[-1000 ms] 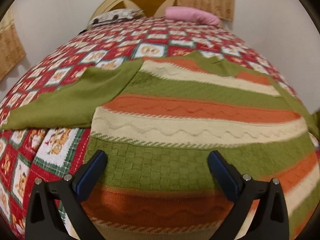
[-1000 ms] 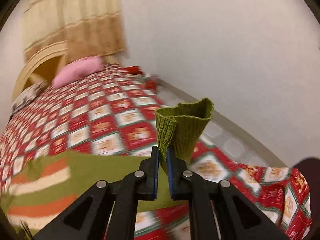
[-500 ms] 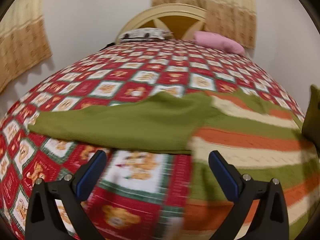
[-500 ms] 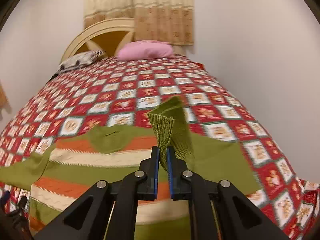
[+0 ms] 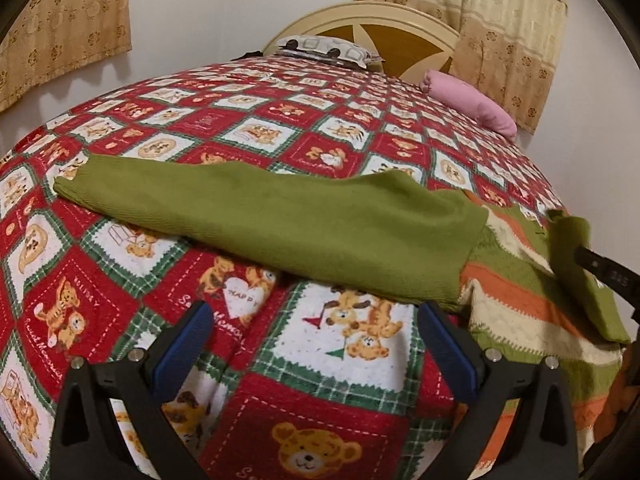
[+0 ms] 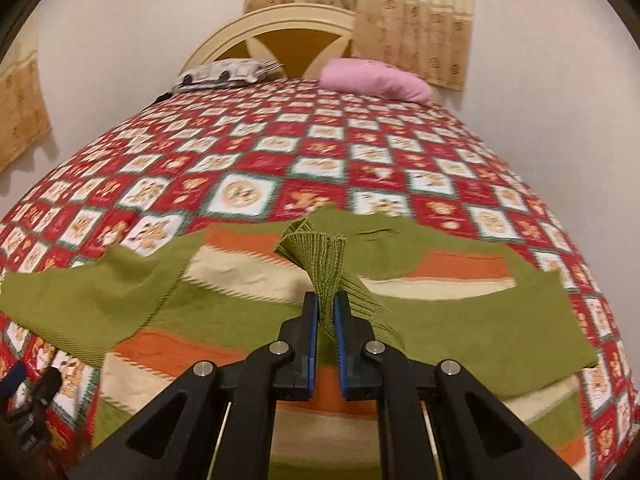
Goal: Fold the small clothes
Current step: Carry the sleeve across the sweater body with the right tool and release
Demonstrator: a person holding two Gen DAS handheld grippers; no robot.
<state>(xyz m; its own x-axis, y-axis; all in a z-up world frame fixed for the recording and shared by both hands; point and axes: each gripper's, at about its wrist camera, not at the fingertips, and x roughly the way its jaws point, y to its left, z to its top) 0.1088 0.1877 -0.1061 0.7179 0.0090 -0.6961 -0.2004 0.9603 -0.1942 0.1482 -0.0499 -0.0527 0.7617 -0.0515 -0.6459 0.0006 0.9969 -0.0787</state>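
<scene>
- Your right gripper [image 6: 326, 314] is clamped on the ribbed green cuff [image 6: 316, 252] of one sleeve — the cuff stands up out of the blue pads, pinched between them.
- Your left gripper [image 5: 314, 340] is spread wide with nothing between its fingers; it hovers over bare quilt [image 5: 248, 128], just in front of the other sleeve [image 5: 260, 216].
- The sweater [image 6: 256, 280] lies flat across the near part of the bed, striped green, cream and orange, its body towards you and neckline away.
- Count the sleeves: two. One lies stretched out flat to your left across the quilt; the other folds in over the striped body up to your right claw.
- In the left view, the right gripper's black frame [image 5: 608, 276] shows at the right edge, with the green sleeve draped by it.
- Around the work: two pillows at the far end — one grey-patterned [image 6: 224, 74], one pink [image 6: 376, 80] — both well apart from the sweater.
- One cream headboard [image 6: 280, 28] with a brown centre stands behind the pillows.
- Two curtains show: one [image 6: 384, 12] behind the headboard to the right, one [image 5: 64, 20] on the left wall.
- Nothing lies on the sweater itself besides its own folded sleeve.
</scene>
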